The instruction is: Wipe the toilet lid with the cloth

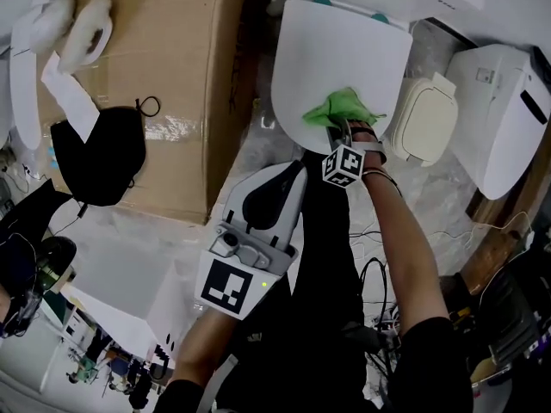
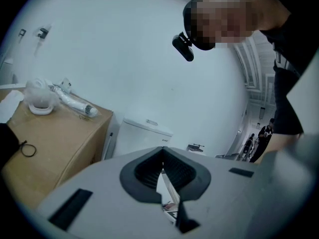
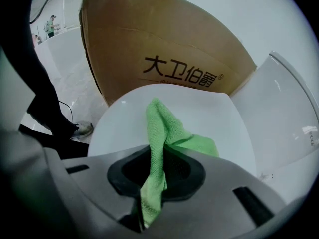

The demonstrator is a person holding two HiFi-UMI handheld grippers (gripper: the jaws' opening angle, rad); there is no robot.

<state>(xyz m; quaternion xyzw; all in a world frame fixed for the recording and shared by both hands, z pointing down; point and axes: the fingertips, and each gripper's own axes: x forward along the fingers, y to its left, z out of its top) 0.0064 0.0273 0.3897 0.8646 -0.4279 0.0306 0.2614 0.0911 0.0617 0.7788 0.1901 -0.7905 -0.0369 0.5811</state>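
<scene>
The white toilet lid (image 1: 340, 58) lies closed at the top centre of the head view. On its near edge rests a green cloth (image 1: 341, 109). My right gripper (image 1: 337, 133) is shut on the cloth; in the right gripper view the green cloth (image 3: 162, 133) runs from between the jaws out onto the lid (image 3: 209, 113). My left gripper (image 1: 263, 200) is held back from the toilet, above the floor, pointing up towards the wall; its jaws are shut with nothing in them. The left gripper view shows the toilet cistern (image 2: 141, 133) beyond the left gripper (image 2: 162, 171).
A large cardboard box (image 1: 155, 84) stands left of the toilet, with a black bag (image 1: 99, 153) and plastic-wrapped parts (image 1: 82, 28) on it. Another white toilet (image 1: 508, 110) and a cream lid (image 1: 426, 119) stand to the right. Cables (image 1: 379, 291) lie on the floor.
</scene>
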